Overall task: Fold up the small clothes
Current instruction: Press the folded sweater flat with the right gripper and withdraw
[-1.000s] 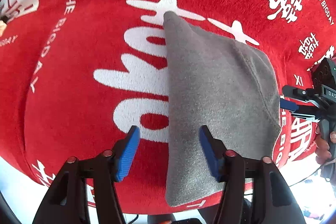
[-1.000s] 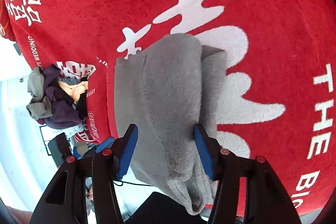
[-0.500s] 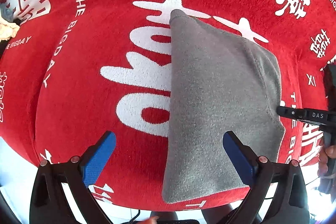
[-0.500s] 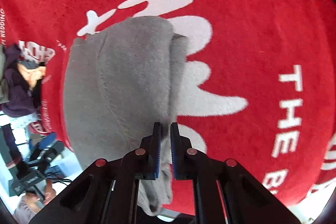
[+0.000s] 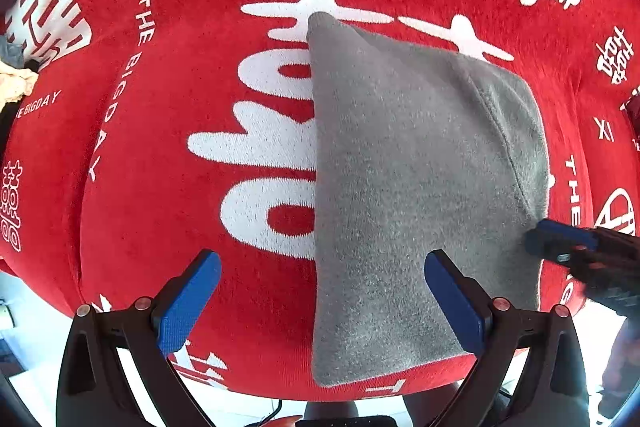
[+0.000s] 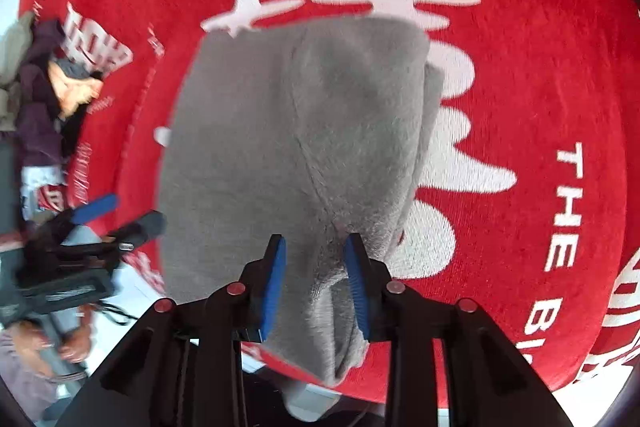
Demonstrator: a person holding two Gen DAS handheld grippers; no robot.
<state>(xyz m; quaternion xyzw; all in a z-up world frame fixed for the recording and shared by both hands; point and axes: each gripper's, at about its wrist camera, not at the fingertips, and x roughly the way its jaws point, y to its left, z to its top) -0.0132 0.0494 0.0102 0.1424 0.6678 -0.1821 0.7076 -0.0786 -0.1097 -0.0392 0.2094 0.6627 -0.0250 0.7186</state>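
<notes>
Your left tongs (image 5: 320, 299) hang spread wide above the folded grey garment (image 5: 416, 187) on the red cloth-covered counter (image 5: 160, 147), touching nothing. Your right tongs (image 6: 314, 269) are opening, the garment's near edge between them.

Left gripper (image 5: 320, 303) pointing straight down, jaws spread wide, nothing clamped, right gripper (image 6: 314, 283) tilted steeply downward, jaws narrow and opening, a hand (image 6: 60, 343) gripping the left handle
</notes>
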